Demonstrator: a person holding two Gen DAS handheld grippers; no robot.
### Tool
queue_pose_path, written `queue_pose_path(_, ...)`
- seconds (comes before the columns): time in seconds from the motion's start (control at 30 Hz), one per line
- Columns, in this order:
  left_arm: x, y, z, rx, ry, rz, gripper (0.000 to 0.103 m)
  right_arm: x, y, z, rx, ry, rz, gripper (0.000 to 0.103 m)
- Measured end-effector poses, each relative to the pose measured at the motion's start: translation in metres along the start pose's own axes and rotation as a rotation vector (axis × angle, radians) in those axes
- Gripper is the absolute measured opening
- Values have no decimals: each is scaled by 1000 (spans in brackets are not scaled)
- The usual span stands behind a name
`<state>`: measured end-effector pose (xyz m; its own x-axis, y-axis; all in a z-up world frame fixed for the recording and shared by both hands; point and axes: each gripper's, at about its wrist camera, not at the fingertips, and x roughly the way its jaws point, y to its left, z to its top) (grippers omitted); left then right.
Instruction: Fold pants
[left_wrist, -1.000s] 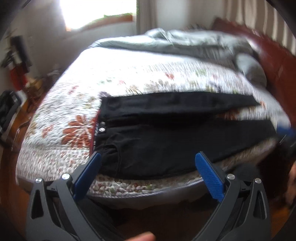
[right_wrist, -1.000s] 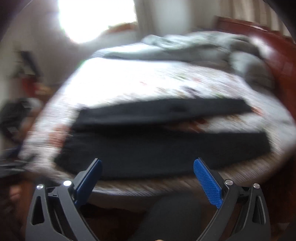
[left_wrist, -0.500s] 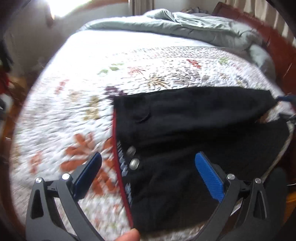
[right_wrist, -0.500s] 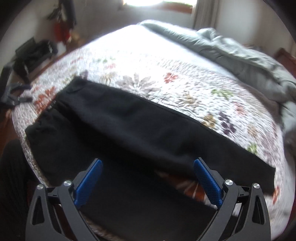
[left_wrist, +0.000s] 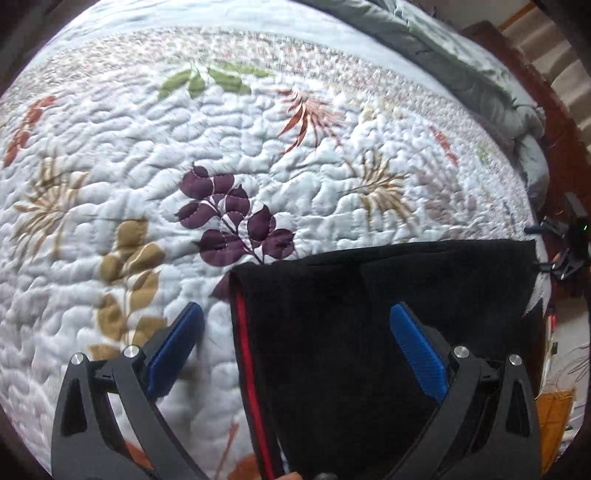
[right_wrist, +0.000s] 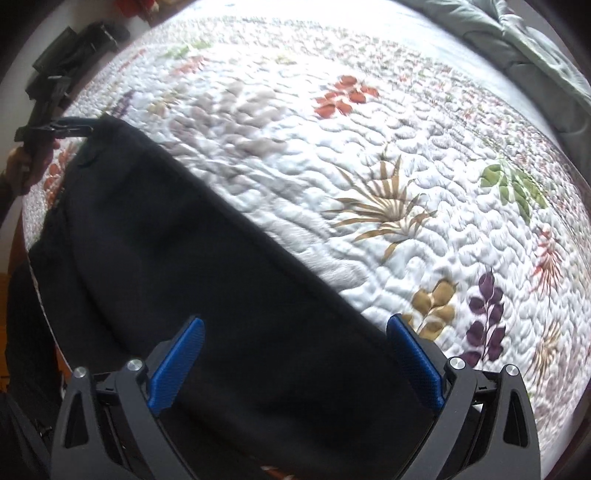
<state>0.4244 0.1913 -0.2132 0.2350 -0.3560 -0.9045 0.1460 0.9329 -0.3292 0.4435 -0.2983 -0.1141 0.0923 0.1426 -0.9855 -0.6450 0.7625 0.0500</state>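
The black pants lie flat on the quilt, filling the lower frame. Left tool and right tool hang spread apart; pinch waistband corner and hem together.

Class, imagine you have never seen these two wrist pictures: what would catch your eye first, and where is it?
First, the black pants lying flat across the near side of the floral quilt, with a red stripe along the waist edge in the left wrist view. Next, each gripper's blue pads: the left gripper and right gripper both stand wide open over the dark cloth.
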Motion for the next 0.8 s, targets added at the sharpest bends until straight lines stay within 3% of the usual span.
queue_pose_path(0.1,10,-8,3,70,14,36,100,13,-9,7,-31,35,-7,99)
queue_pose_path(0.33,19,-18,5,132,23,67,98,46,-13,8,-94,147,78,98)
queue_pose_path(0.37,20,-20,6,140,21,81,93,47,-13,7,-102,153,82,98)
queue_pose_path(0.4,19,-22,7,155,15,113,77,47,-14,7,-101,153,87,96)
queue_pose_path(0.47,17,-24,11,159,4,151,58,45,-21,7,-79,149,101,87)
queue_pose_path(0.5,14,-21,13,139,-1,131,48,41,-27,6,-60,146,116,80)
queue_pose_path(0.57,8,-13,16,101,-2,87,39,35,-36,6,-36,153,167,53)
queue_pose_path(0.63,4,-11,15,93,-7,68,34,28,-39,5,-30,156,164,28)
queue_pose_path(0.73,-2,-18,10,110,-18,66,27,17,-38,-1,-38,164,157,12)
queue_pose_path(0.8,-9,-21,7,108,-37,56,24,6,-37,-7,-43,154,146,8)
